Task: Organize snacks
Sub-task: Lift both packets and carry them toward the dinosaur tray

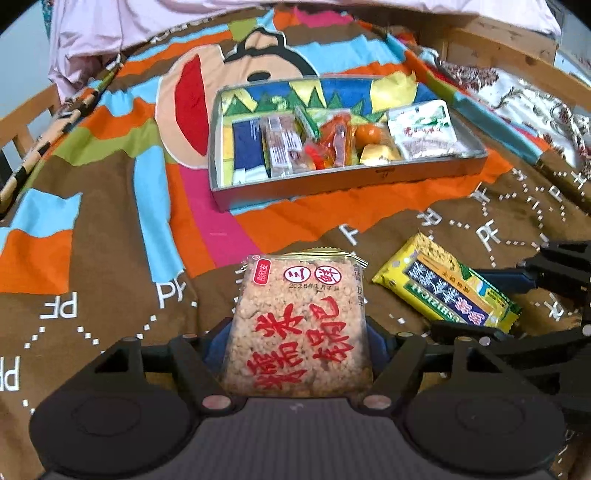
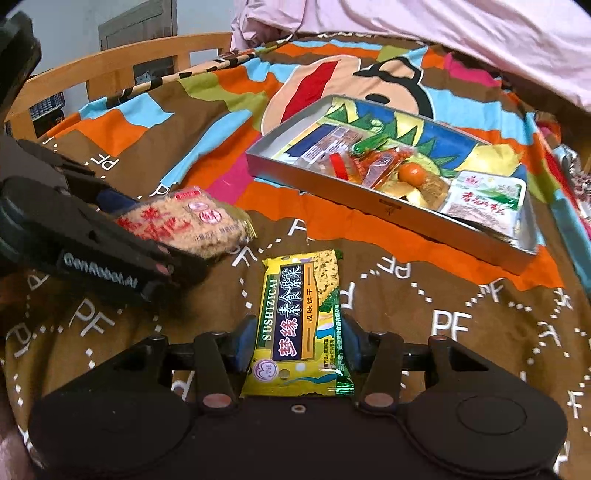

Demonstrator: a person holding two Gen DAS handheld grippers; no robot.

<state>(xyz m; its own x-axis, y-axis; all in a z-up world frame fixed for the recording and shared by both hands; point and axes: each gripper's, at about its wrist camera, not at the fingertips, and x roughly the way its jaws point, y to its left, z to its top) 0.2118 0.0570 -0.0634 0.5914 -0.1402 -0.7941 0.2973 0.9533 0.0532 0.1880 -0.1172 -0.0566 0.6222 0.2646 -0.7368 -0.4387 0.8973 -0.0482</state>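
Note:
My left gripper [image 1: 297, 341] is shut on a clear pack of puffed rice cake with red characters [image 1: 299, 325]; the pack also shows in the right wrist view [image 2: 195, 221], held by the left gripper [image 2: 122, 206]. My right gripper [image 2: 297, 339] is shut on a yellow-green seaweed cracker pack [image 2: 301, 325], which shows in the left wrist view [image 1: 448, 286] low over the bedspread. A shallow grey metal tray [image 1: 332, 181] [image 2: 369, 206] farther back holds several snacks and an orange fruit [image 2: 412, 173].
Everything lies on a colourful cartoon bedspread [image 1: 110, 240] on a bed. A wooden bed rail [image 2: 110, 62] runs at the far left. A pink quilt [image 2: 443, 29] is bunched at the far side, and a floral cloth [image 1: 524, 99] lies right of the tray.

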